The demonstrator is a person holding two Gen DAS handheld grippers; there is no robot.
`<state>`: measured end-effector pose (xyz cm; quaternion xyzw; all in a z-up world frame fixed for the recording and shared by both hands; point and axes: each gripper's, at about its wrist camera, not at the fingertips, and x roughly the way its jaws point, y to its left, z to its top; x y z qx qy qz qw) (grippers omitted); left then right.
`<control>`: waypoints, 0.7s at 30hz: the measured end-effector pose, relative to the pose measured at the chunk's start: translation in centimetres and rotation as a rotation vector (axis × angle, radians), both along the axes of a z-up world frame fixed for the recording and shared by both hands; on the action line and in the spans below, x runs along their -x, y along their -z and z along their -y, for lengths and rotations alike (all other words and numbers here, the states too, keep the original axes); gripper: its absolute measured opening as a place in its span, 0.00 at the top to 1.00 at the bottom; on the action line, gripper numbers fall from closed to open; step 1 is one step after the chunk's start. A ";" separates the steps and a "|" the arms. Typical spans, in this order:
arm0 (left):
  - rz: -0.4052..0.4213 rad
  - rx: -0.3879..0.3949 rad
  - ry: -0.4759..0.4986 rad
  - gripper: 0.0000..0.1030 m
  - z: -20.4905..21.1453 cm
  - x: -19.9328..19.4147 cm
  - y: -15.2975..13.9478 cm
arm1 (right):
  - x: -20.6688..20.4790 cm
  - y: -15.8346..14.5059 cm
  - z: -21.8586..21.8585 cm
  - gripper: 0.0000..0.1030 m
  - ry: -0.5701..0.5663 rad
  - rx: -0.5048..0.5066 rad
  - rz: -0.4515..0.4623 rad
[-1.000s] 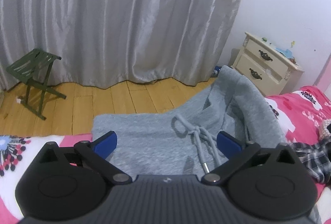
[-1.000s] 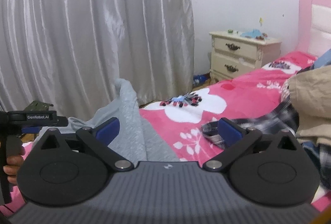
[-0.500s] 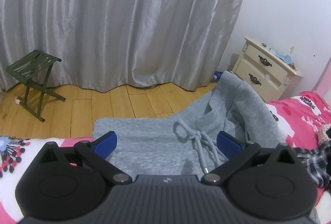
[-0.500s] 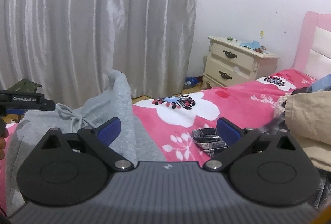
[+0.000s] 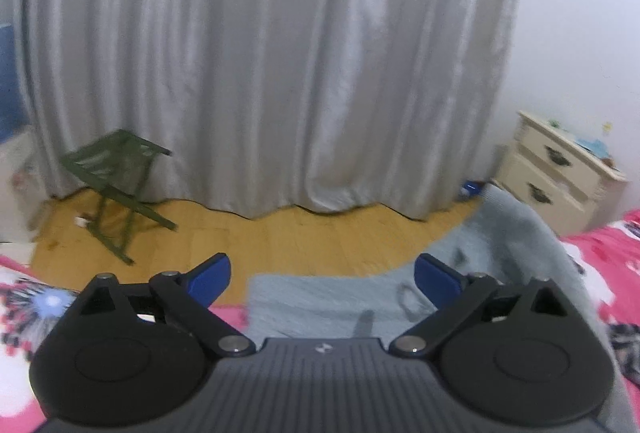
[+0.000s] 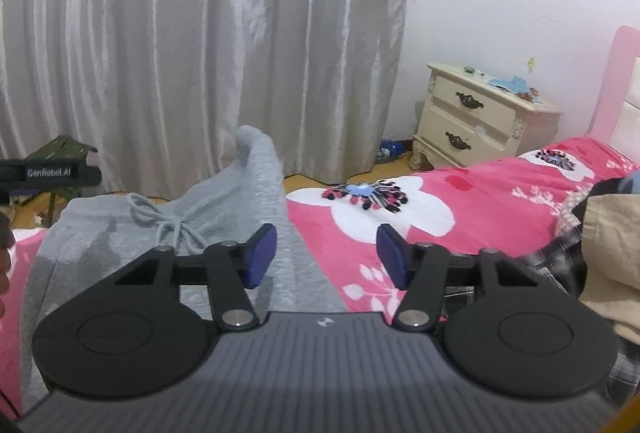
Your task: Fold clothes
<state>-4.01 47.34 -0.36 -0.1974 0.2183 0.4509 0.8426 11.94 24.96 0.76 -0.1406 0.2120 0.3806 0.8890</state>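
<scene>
Right gripper [image 6: 326, 253] jaws have just been closing halfway with nothing clamped, left gripper [image 5: 320, 275] jaws released wide, so the grey sweatpants [image 6: 192, 225] lie ungrasped on the bed [image 6: 480, 209].

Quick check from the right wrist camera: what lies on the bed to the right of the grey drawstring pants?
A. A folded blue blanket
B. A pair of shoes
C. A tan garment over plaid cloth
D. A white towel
C: a tan garment lies over plaid cloth, right of the grey drawstring pants.
</scene>
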 end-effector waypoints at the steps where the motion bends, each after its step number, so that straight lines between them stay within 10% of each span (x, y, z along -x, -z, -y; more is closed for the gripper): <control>1: -0.004 0.002 -0.023 0.11 -0.3 0.2 -0.1 | 0.3 0.0 -0.2 0.66 -0.018 0.006 0.005; 6: -0.011 0.096 -0.066 0.32 -2.1 0.7 0.4 | 3.1 0.0 -1.0 0.88 -0.169 0.057 0.036; 13: 0.034 0.170 -0.083 0.63 -3.6 2.1 0.6 | 7.4 1.5 -1.9 0.91 -0.443 0.240 -0.042; 21: 0.064 0.241 -0.086 0.66 -4.5 2.6 0.8 | 8.5 2.3 2.5 0.91 -0.446 0.461 -0.226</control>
